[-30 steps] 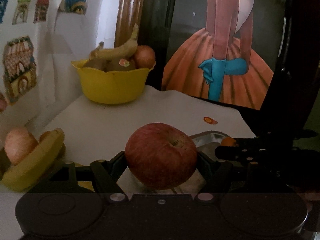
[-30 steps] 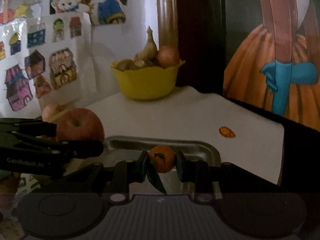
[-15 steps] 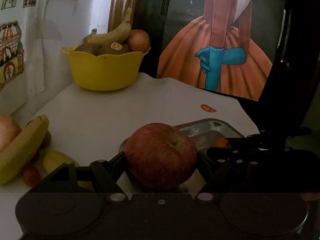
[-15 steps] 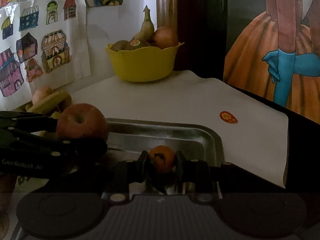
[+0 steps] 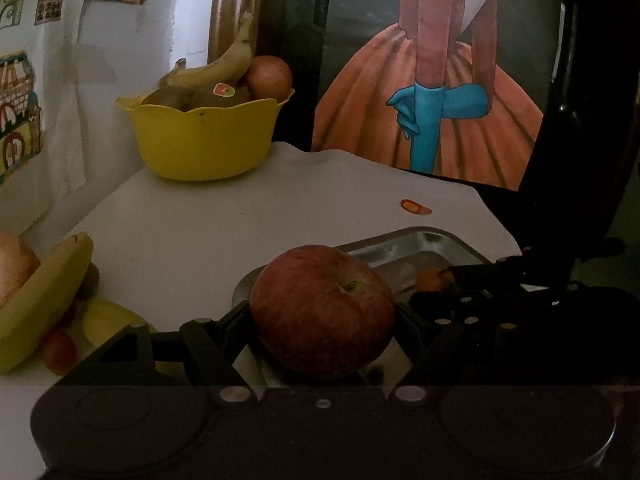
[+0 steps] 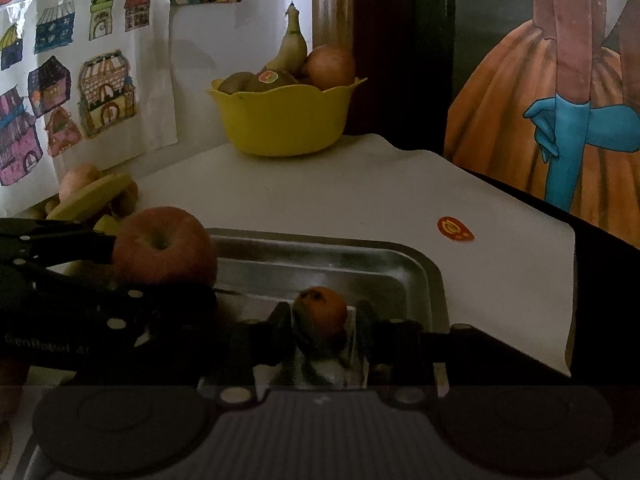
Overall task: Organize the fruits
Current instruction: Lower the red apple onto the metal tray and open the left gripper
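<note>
- My left gripper (image 5: pixel 322 320) is clamped on the apple (image 5: pixel 323 312); both fingers press its sides, and it hangs over the near left corner of the tray (image 5: pixel 448 240).
- From the right wrist view I see that apple (image 6: pixel 164 246) side on, stem dimple facing the camera, above the tray's (image 6: pixel 424 264) left end.
- My right gripper (image 6: pixel 323 322) has just been opening. The tangerine (image 6: pixel 322 312) sits between its fingers, low in the tray; there is a gap on its right side, so I read the jaws as parted and no longer pressing it. A dark leaf hangs at the tangerine's left.
- In the left view the tangerine (image 5: pixel 434 280) shows only as an orange patch behind the right gripper's finger.
- The yellow bowl (image 6: pixel 286 122) stands at the far end of the table (image 6: pixel 360 192), by the wall, holding a banana (image 6: pixel 290 50), kiwis and an apple.
- A loose pile of fruit lies at the table's left edge, with a second banana (image 5: pixel 44 300) on top.
- A small red sticker (image 6: pixel 454 229) lies on the table, right of the tray.
</note>
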`<act>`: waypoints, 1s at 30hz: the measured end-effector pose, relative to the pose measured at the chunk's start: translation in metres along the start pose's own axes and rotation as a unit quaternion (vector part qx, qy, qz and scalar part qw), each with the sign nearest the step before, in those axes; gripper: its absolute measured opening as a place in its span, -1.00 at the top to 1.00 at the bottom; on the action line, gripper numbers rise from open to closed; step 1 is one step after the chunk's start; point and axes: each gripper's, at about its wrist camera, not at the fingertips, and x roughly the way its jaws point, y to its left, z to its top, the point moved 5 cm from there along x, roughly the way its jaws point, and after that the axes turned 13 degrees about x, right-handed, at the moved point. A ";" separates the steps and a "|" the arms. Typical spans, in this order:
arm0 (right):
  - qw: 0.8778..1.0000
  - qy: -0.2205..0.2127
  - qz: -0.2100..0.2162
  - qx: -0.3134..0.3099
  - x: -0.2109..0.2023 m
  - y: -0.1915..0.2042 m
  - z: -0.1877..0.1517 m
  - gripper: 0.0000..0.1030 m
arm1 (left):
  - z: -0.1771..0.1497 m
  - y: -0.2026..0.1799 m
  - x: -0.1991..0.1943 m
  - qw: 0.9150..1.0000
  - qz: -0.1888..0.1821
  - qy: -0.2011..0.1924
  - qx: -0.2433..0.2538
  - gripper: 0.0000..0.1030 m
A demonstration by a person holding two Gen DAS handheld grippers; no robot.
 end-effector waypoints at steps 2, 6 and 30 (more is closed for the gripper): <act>1.000 0.000 -0.002 0.001 -0.001 0.000 0.000 -0.01 | 0.000 -0.001 0.000 1.000 -0.001 0.002 0.004 -0.47; 1.000 -0.002 -0.009 0.003 -0.007 -0.001 -0.002 -0.27 | 0.005 -0.003 -0.016 1.000 -0.010 -0.025 0.003 -0.48; 0.995 -0.097 -0.033 -0.010 -0.135 0.050 0.001 -0.98 | 0.022 0.006 -0.171 0.988 0.046 -0.147 -0.009 -0.98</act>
